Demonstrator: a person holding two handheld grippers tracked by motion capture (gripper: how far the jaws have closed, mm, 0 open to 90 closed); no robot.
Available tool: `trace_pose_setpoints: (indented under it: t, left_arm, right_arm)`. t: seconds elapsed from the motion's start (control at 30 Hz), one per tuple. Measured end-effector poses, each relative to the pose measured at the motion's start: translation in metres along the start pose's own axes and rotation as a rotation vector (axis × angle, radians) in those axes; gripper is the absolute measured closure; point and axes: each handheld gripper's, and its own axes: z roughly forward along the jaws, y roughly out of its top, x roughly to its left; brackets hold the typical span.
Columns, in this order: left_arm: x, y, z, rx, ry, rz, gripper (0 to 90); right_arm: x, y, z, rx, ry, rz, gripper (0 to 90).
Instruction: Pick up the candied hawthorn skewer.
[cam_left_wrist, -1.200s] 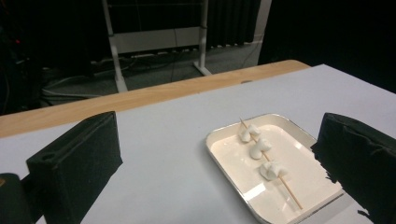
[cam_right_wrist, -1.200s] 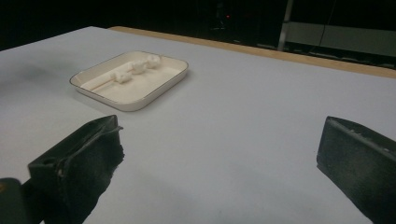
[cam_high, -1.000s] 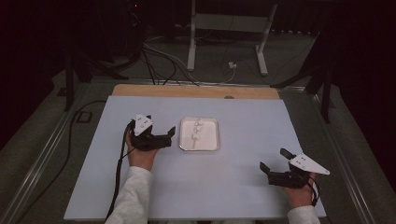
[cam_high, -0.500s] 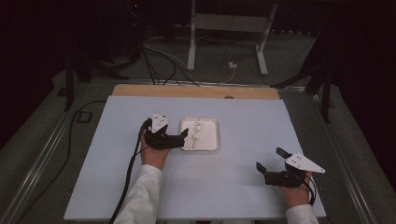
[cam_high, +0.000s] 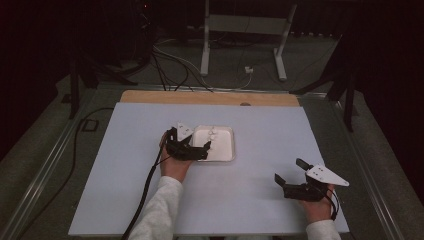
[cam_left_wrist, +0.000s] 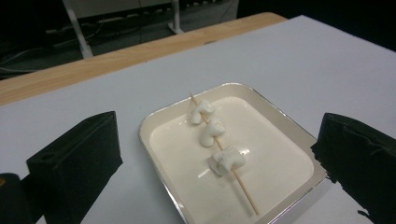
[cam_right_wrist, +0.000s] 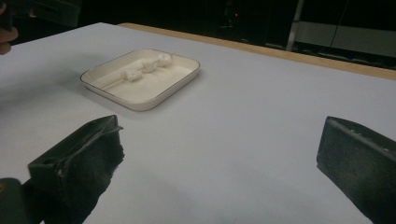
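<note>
So, the big white table (cam_high: 125, 165) carries one cream tray (cam_left_wrist: 163, 122) near its middle, with bare board all around it. The left tongs (cam_high: 203, 151) sit at the tray's near-left edge, jaws spread wide apart with the tray between them, holding nothing. The right tongs (cam_high: 289, 171) rest well apart, down by the table's near-right corner, jaws apart too. Inside the tray lies a thin wooden skewer (cam_left_wrist: 244, 187), three white marshmallows (cam_left_wrist: 210, 131) threaded along it, flat on the tray floor.

A glossy cream tray (cam_left_wrist: 163, 140) with a metallic rim holds a thin wooden skewer (cam_left_wrist: 243, 186).
</note>
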Motion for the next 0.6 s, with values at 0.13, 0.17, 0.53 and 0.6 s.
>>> trace_pose_setpoints:
  t: [0.13,0.17,0.53,0.6]
  left_arm:
    - [-0.005,-0.002,0.01,0.042,-0.005,0.011,3.3]
    - [-0.007,-0.002,0.012,0.053,-0.006,0.012,3.6]
    - [-0.016,-0.007,0.036,0.176,-0.072,-0.018,6.0]
    - [-0.017,-0.008,0.039,0.184,-0.082,-0.027,6.2]
  right_arm:
    - [-0.002,0.0,0.0,0.001,-0.004,0.005,0.0]
    - [-0.002,0.0,0.0,-0.001,-0.005,0.008,0.0]
    - [-0.001,0.0,-0.001,-0.003,-0.004,0.005,0.0]
    - [-0.001,0.0,-0.001,-0.002,-0.004,0.004,0.0]
